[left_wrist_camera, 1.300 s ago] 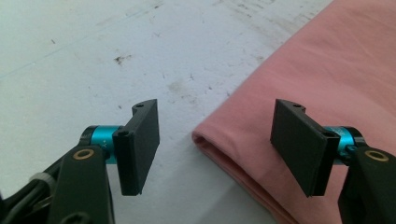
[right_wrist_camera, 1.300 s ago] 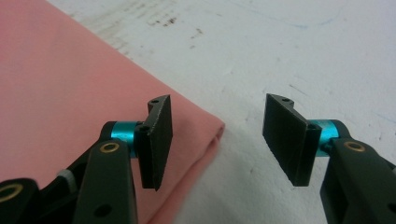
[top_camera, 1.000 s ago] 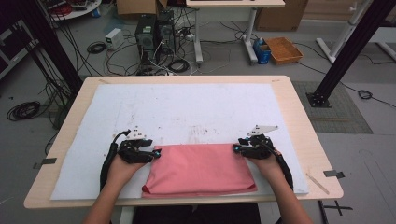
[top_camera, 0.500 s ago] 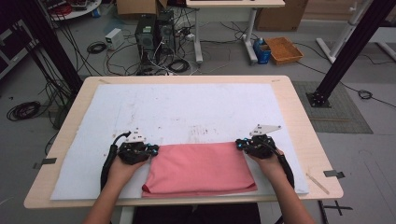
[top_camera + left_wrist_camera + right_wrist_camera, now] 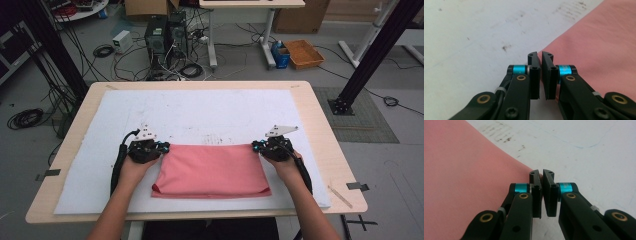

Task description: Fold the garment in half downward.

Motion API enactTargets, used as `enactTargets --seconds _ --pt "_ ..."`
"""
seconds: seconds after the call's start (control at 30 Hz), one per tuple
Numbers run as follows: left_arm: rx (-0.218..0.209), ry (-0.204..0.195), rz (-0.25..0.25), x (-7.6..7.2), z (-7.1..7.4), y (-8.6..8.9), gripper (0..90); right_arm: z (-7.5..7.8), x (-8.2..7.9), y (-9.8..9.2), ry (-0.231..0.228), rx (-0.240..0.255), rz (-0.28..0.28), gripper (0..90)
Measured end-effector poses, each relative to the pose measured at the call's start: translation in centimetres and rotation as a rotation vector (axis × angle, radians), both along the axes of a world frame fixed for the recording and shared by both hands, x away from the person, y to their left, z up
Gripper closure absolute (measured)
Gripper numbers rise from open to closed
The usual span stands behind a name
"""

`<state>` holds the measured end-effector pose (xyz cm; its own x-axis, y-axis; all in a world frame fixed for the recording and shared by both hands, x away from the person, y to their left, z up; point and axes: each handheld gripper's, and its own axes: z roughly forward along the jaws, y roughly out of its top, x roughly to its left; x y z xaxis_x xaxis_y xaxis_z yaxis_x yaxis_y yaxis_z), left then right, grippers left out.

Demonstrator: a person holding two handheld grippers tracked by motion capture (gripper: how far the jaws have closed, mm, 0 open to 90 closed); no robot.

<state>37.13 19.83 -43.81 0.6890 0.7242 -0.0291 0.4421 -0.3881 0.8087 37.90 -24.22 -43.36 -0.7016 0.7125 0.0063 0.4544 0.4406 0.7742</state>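
Pink cloth [image 5: 210, 170] far corners pinched by left gripper [image 5: 162, 146] and right gripper [image 5: 256, 146].

Cloth [image 5: 210, 170] on mat [image 5: 200, 110], table's [image 5: 320, 125] 6 o'clock half. Left gripper [image 5: 162, 146] at cloth's 10 o'clock corner, right gripper [image 5: 256, 146] at 2 o'clock corner.

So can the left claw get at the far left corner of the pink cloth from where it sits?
Probably yes. The left claw is already at that corner of the pink cloth, jaws closed. Whether the fabric is actually pinched cannot be told. Nothing on the white mat blocks it.
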Motion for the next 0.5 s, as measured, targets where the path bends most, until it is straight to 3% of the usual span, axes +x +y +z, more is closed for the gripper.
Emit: enactTargets --seconds 0.23,0.33,0.4,0.5 --pt "0.021 -0.002 0.02 1.4 0.5 -0.6 85.0 0.6 2.1 0.1 -0.012 -0.007 -0.017 86.3" --pt "0.005 -0.018 0.031 1.9 0.5 -0.6 85.1 0.6 2.7 0.2 -0.007 -0.026 -0.031 86.3" --pt "0.016 0.006 0.035 2.4 0.4 -0.7 85.1 0.5 3.3 0.2 -0.004 -0.034 -0.041 86.3" --pt "0.016 0.002 0.053 2.8 0.4 -0.7 86.4 0.4 3.5 0.2 -0.003 -0.044 -0.05 86.3"
